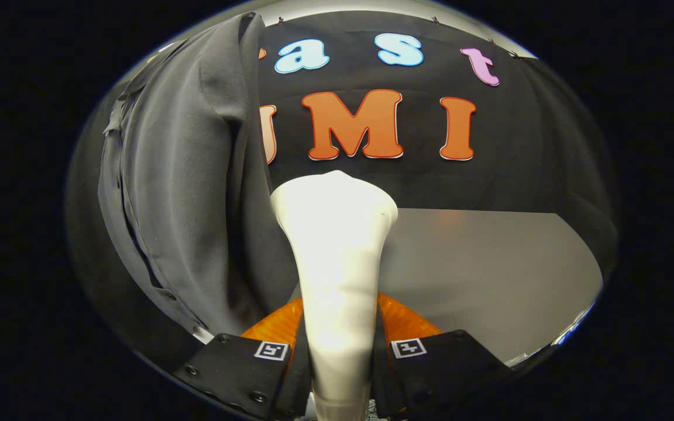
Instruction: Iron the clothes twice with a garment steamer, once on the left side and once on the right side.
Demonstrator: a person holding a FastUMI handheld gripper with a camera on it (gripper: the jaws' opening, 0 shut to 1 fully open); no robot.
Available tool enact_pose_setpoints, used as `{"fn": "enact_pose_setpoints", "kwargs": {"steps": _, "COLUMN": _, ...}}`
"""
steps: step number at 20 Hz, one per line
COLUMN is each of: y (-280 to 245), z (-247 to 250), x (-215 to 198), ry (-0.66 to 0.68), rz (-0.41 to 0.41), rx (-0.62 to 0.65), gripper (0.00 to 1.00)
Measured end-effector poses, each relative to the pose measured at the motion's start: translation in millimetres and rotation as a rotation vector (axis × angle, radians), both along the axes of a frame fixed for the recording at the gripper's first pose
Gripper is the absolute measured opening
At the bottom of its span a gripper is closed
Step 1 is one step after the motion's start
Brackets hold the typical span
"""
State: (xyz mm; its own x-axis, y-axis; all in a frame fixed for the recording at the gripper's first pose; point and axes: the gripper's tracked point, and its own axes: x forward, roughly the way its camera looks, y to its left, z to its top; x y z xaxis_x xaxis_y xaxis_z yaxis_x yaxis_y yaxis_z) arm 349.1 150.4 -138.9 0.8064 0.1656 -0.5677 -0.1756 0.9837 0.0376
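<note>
Shirt (185, 193), dark grey, is hanging against booth wall, to side of steamer (337, 263) head, not yet touching it. Your gripper (337, 351) is clamping steamer's white handle between both fingers, head pointing up. Grey table (489, 275) is lying beyond steamer, away from shirt. Try swinging head onto fabric, then stroking slowly, keeping contact light.

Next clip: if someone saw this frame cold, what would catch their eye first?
First the white garment steamer, upright between the fingers of the gripper, which is shut on its handle, its flared head rising just ahead of them. Next, the dark grey shirt hanging beside the steamer's head, its buttoned placket running down the front. Beyond the fingers on the other side lies a bare grey tabletop.
</note>
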Motion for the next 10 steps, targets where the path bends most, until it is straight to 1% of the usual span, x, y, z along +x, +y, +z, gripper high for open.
{"fn": "enact_pose_setpoints", "kwargs": {"steps": 3, "y": -12, "z": 6, "x": -7, "ry": -0.063, "rz": -0.087, "rx": -0.005, "gripper": 0.5}}
{"fn": "enact_pose_setpoints", "kwargs": {"steps": 6, "y": -9, "z": 21, "x": -26, "ry": -0.139, "rz": -0.113, "rx": -0.001, "gripper": 0.5}}
{"fn": "enact_pose_setpoints", "kwargs": {"steps": 8, "y": -9, "z": 46, "x": -43, "ry": -0.209, "rz": -0.137, "rx": 0.011, "gripper": 0.5}}
{"fn": "enact_pose_setpoints", "kwargs": {"steps": 10, "y": -11, "z": 69, "x": -65, "ry": -0.271, "rz": -0.163, "rx": -0.009, "gripper": 0.49}}
